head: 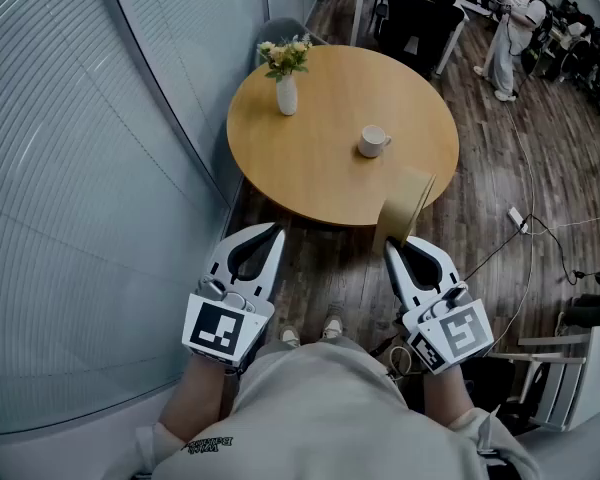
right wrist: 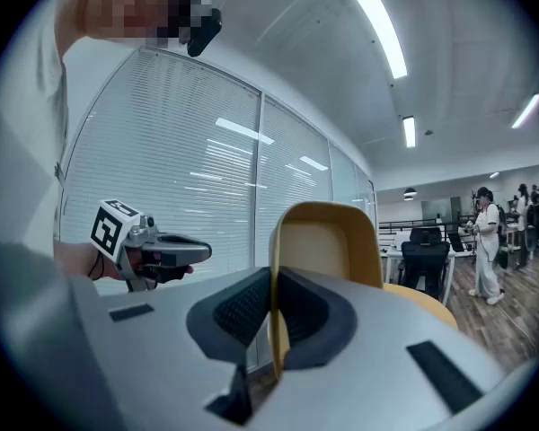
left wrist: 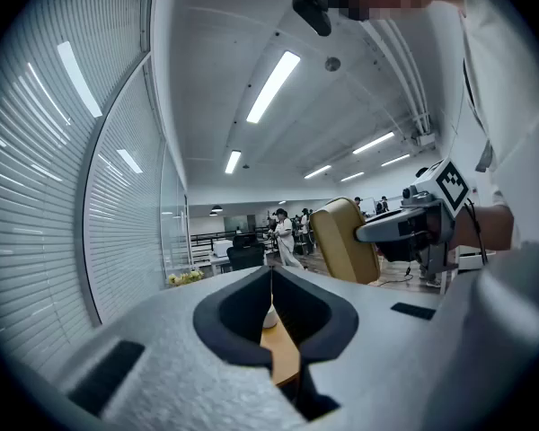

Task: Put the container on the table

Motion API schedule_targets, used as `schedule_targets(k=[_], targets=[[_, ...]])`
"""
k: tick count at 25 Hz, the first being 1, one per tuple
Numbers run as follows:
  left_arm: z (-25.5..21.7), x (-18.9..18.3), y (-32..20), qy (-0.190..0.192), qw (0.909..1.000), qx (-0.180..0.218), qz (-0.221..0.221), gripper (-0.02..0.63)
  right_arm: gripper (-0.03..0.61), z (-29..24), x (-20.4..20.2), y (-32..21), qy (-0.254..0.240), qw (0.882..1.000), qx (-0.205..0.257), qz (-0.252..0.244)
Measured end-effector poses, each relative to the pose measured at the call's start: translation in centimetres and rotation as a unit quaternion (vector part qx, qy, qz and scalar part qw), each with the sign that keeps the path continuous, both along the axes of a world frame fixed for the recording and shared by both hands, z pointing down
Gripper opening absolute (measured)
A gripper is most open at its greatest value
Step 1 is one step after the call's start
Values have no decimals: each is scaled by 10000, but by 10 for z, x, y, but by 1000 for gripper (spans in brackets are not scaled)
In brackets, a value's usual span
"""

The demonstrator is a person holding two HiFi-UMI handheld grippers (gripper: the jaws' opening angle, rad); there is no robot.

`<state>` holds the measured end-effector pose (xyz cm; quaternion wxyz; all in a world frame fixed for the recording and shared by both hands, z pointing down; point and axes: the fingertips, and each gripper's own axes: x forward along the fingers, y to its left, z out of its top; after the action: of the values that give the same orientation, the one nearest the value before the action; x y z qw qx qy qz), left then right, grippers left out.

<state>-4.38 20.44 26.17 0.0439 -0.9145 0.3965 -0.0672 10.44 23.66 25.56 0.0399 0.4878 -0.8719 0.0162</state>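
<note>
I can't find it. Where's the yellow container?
In the head view it's at the right: the container is pinched in the right gripper, by the table's near edge, below the cup.

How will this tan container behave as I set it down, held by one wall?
Probably light: the right gripper carries the container by one thin wall alone. That wall may flex, so expect some springiness. It looks tall and open, so it might tip if it lands edge-first on the table.
</note>
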Motion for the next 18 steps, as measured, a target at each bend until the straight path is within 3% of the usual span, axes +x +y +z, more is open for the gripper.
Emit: schedule_targets(k=[8, 18], targets=[[7, 13, -1, -182, 9998, -18, -24, 21, 38, 3, 14, -6, -143, 9999, -23, -26], [16, 35, -11, -131, 9996, -230, -135, 21, 38, 11, 36, -20, -201, 9996, -103, -149]])
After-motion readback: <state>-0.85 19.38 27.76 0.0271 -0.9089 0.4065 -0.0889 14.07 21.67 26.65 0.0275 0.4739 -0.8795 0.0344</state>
